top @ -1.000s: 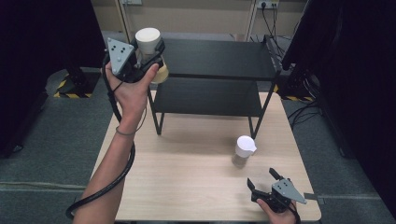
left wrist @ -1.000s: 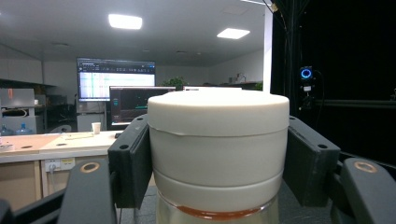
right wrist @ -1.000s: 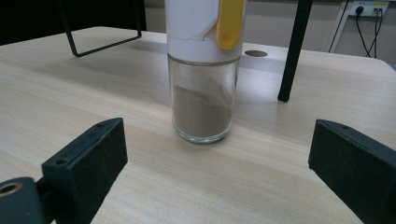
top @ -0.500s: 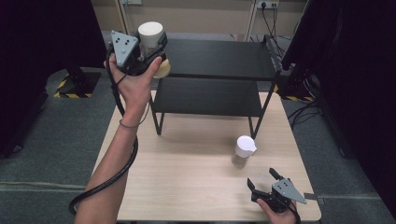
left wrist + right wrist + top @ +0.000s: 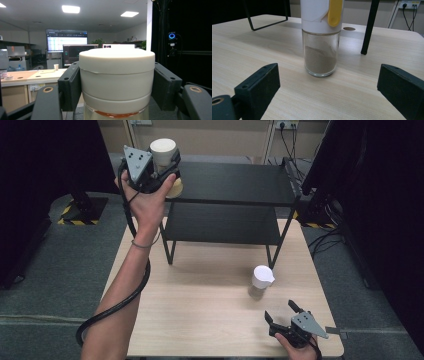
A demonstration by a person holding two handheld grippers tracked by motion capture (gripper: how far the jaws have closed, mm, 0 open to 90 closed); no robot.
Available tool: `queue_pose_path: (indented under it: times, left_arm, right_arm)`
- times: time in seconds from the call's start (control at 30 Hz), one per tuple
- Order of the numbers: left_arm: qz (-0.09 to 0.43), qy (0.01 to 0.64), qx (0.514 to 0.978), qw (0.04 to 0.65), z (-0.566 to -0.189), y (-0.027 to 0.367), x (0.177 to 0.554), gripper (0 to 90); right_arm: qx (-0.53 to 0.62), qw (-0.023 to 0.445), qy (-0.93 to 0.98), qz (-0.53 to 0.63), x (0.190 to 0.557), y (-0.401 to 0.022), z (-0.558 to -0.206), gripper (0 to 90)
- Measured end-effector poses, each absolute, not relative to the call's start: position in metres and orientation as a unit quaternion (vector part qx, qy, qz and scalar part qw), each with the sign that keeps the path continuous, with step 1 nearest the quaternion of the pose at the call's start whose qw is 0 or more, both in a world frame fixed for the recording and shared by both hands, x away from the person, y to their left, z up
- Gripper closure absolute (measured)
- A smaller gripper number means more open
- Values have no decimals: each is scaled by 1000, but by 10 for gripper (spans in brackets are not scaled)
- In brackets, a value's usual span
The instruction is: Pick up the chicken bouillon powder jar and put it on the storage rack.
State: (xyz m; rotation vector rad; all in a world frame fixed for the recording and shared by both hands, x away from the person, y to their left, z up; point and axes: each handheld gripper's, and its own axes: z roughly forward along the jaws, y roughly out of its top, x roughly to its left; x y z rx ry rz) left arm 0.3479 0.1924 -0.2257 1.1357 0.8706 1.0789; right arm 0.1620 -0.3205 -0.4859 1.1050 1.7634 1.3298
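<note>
Pale wooden table on grey carpet, with dark curtains to either side and a black 2-tier shelf standing across the far half. At far left, raised beside the left end of the shelf's top tier: left gripper, held in the left hand, jaws clenched on the white lid of a jar. Seen in the left gripper view: jar upright, both black pads pressed flat against opposite sides of the wide cream-white lid, clear glass with an orange-red line just below the lid; behind it an office with 2 lit monitors and ceiling lights. Cable trailing from that gripper down along the forearm. Further right, on the bare tabletop in front of the shelf's right leg: a shaker with a white cap, upright, untouched. Seen in the right gripper view: shaker of clear glass, about half full of brownish powder, yellow tab on its white top. At far right, near the table's near edge: right gripper, jaws released and spread wide, aimed at the shaker but well apart from it, nothing between the pads.
</note>
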Motion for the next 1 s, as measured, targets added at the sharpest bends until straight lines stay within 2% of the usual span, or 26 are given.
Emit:
queue_pose_path:
  times: [0.7, 0.83, 1.0]
  left_arm:
    - [461, 390, 498, 622, -234, 192, 363, 327]
    - [455, 396, 495, 626, -234, 192, 362, 187]
    - [462, 384, 501, 623, -236, 195, 357, 148]
  right_arm:
    - [418, 330, 677, 508, 162, -321, -486, 47]
    - [418, 330, 676, 509, 162, -321, -486, 47]
    - [417, 330, 677, 508, 162, -321, -486, 47]
